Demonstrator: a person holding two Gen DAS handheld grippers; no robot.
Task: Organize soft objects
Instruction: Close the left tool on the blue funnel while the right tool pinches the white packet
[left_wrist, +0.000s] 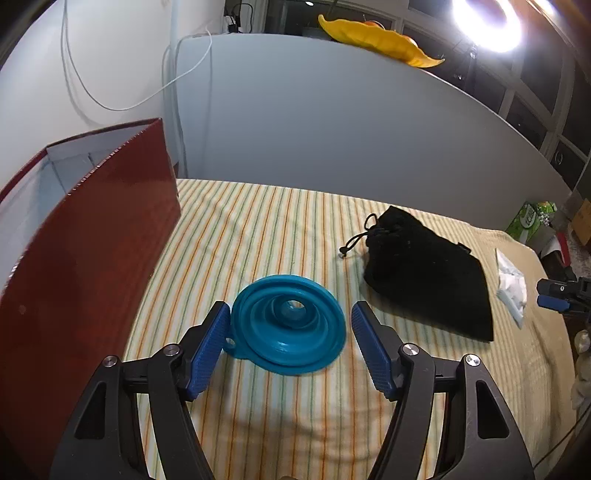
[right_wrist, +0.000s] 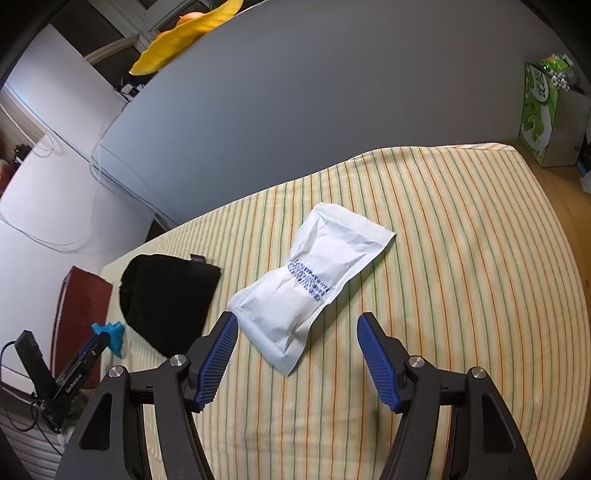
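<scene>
A teal collapsible silicone funnel (left_wrist: 290, 323) lies on the striped cloth (left_wrist: 258, 229), between the fingertips of my open left gripper (left_wrist: 289, 314), which is not touching it. A black drawstring pouch (left_wrist: 424, 273) lies to its right; it also shows in the right wrist view (right_wrist: 166, 299). A white sealed packet (right_wrist: 310, 280) with blue print lies just ahead of my open, empty right gripper (right_wrist: 297, 325); it also shows at the right edge of the left wrist view (left_wrist: 511, 286). An open red box (left_wrist: 85, 236) stands at the left.
A grey board (left_wrist: 351, 122) stands behind the table with a yellow leaf-shaped dish (left_wrist: 380, 38) on top. A green carton (right_wrist: 539, 110) stands off the far right corner. White cables (left_wrist: 110, 99) hang on the left wall. A bright lamp (left_wrist: 487, 22) glares at top right.
</scene>
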